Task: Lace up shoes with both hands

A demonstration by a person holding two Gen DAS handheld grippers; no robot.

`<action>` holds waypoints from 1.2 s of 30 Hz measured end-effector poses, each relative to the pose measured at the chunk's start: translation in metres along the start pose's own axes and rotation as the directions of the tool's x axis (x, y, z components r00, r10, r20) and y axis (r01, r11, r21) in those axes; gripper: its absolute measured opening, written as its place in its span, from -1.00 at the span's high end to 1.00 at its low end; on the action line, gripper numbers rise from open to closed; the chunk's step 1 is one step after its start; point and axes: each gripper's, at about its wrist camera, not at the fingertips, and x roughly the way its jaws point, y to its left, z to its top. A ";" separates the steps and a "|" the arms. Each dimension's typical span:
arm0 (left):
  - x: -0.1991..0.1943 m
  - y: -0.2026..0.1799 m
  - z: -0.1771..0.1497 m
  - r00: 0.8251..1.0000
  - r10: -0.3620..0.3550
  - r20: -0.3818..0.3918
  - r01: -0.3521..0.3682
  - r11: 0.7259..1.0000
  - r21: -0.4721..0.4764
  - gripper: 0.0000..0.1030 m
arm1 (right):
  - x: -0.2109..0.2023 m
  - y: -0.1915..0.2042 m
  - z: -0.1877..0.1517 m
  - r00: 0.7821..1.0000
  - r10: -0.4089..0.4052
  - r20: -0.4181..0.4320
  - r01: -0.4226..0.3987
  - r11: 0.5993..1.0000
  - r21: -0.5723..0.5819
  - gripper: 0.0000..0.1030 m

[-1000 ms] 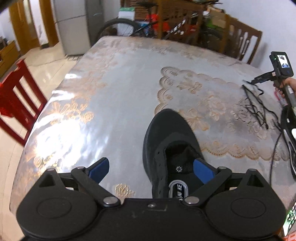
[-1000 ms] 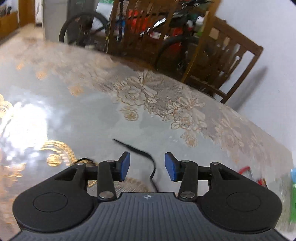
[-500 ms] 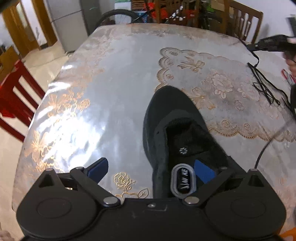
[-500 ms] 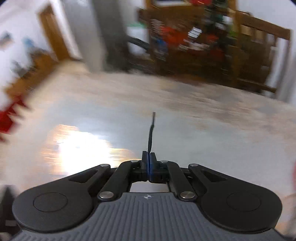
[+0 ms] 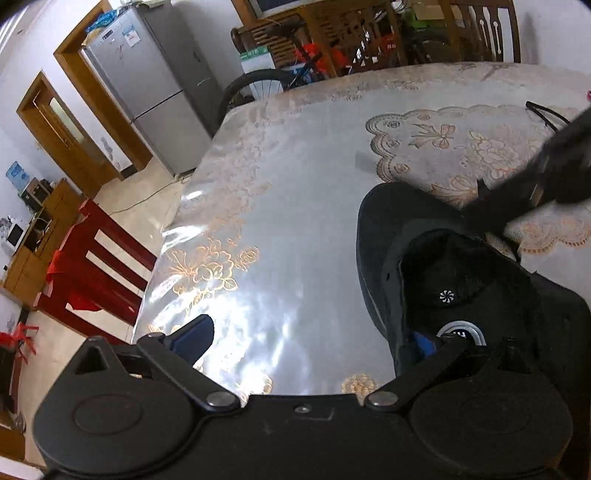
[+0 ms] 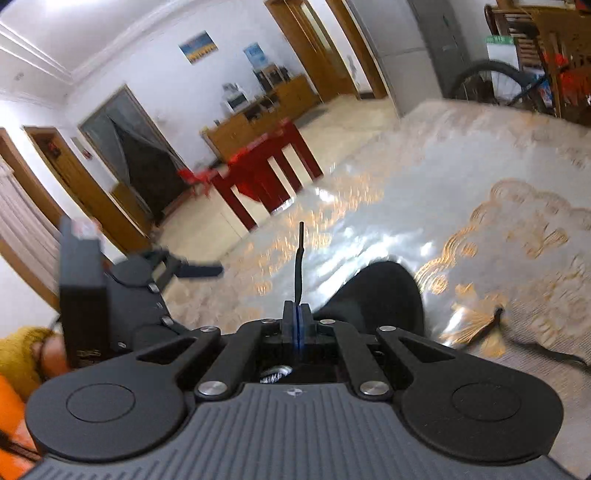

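A black shoe (image 5: 436, 258) lies on the table, toe pointing away, without a lace in its eyelets. My left gripper (image 5: 308, 339) is open; its left finger (image 5: 195, 336) hovers over the tablecloth, and its right finger (image 5: 421, 343) sits inside the shoe's opening beside the tongue label. A blurred right gripper (image 5: 535, 184) reaches over the shoe from the right. In the right wrist view my right gripper (image 6: 298, 317) is shut on a black lace (image 6: 299, 254), whose stiff tip sticks up past the fingers. The shoe's toe (image 6: 384, 295) lies just beyond. The rest of the lace (image 6: 554, 356) trails to the right.
A shiny plastic-covered lace tablecloth (image 5: 295, 184) covers the table, whose left edge drops off near a red chair (image 5: 92, 266). Wooden chairs (image 5: 484, 33), a bicycle and a fridge (image 5: 155, 85) stand beyond the far edge. A hand with a yellow sleeve (image 6: 22, 354) holds the left gripper (image 6: 177, 269).
My right gripper shut on the lace end, lifted it and swung left over the shoe. My left gripper moved forward, and its right finger slid into the shoe's opening.
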 end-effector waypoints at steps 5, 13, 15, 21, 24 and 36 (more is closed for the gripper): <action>0.010 0.012 0.003 0.998 -0.014 0.054 0.012 0.999 0.043 -1.00 | 0.038 0.020 0.011 0.988 -0.123 -0.095 0.119 0.992 -0.053 0.95; 0.024 0.024 0.007 0.992 -0.035 0.123 0.021 0.993 0.114 -0.98 | 0.064 0.031 0.040 0.939 -0.281 -0.197 0.255 0.955 -0.151 0.55; 0.021 0.025 0.003 0.990 -0.048 0.130 0.035 0.994 0.101 -0.98 | 0.062 0.033 0.045 0.932 -0.313 -0.181 0.284 0.944 -0.168 0.43; 0.017 0.035 -0.005 0.986 -0.129 0.109 0.128 0.992 0.022 -0.98 | 0.085 0.024 0.061 0.914 -0.346 -0.213 0.312 0.933 -0.178 0.30; 0.017 0.038 -0.007 0.985 -0.133 0.106 0.132 0.991 0.015 -0.98 | 0.096 0.021 0.058 0.899 -0.356 -0.254 0.312 0.929 -0.197 0.40; 0.024 0.047 -0.009 0.987 -0.132 0.089 0.134 0.991 -0.013 -0.98 | 0.090 0.013 0.060 0.875 -0.327 -0.358 0.283 0.944 -0.173 0.57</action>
